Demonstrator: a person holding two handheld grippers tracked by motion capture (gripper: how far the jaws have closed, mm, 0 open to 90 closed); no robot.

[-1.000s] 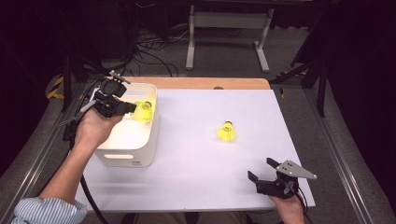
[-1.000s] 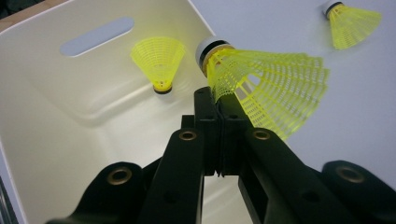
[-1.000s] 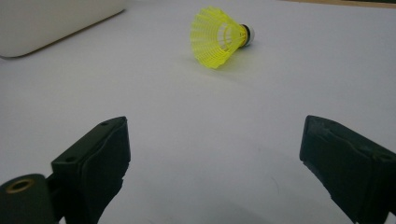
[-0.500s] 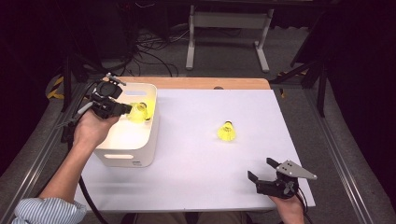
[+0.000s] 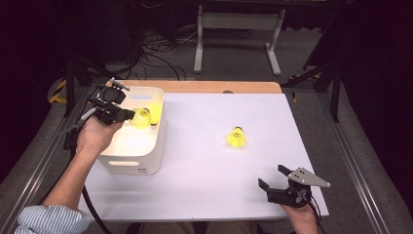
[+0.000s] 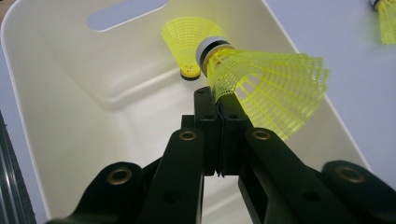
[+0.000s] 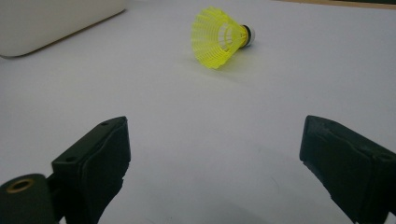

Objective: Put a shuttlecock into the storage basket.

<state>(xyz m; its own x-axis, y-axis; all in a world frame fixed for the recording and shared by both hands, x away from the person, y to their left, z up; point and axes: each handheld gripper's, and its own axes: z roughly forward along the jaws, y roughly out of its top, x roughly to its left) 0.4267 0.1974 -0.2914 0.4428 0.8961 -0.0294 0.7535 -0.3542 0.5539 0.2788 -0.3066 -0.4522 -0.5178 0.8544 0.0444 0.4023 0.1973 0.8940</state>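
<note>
Black jaws of your left hand-held gripper pinch the yellow mesh-skirted plastic shuttlecock by its skirt, over the cream plastic bin. Lower before letting go, clear of the second yellow shuttlecock inside. Your right hand-held gripper waits wide apart.

A yellow mesh shuttlecock, tilted with its grey-banded cork up, hangs over the cream bin, whose inside holds a second shuttlecock lying at 11 o'clock.

No readable text, labels, numbers or signs anywhere
</note>
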